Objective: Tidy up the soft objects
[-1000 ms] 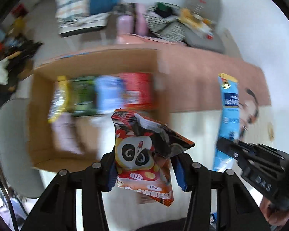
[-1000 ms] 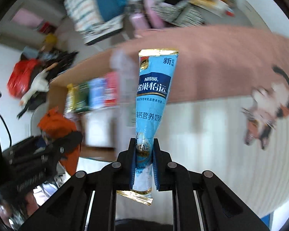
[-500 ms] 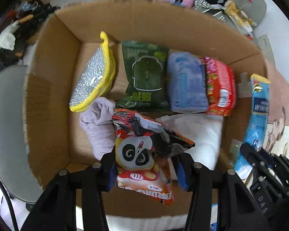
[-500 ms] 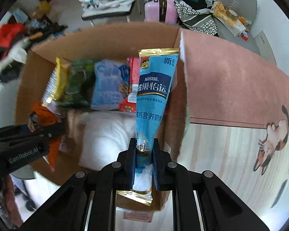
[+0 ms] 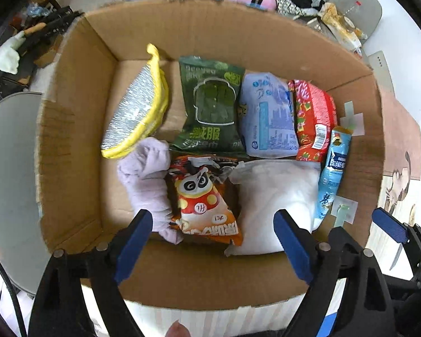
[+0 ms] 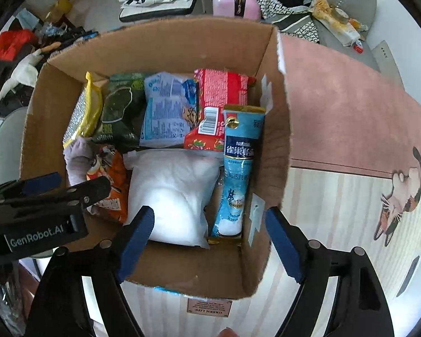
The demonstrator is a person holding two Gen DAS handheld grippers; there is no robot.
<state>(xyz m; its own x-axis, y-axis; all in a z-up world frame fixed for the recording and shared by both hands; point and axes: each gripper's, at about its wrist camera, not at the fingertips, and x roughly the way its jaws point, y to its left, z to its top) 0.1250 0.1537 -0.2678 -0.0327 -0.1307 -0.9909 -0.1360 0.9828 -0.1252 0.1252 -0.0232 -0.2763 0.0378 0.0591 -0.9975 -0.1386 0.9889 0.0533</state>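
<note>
Both tools are hanging spread, empty: left tool (image 5: 213, 241) over panda packet (image 5: 203, 202); right tool (image 6: 210, 238) showing blue tube (image 6: 237, 168) in cardboard box (image 6: 165, 45).

Both fisheye views are bright with even daylight, sharp in the centre, bending strongly toward black vignetted corners. The white pillow pack (image 6: 171, 193) glares almost blown out, and the wall at two o'clock is washed white. The cardboard box (image 5: 70, 146) casts soft shadow inside its near wall at six o'clock.
</note>
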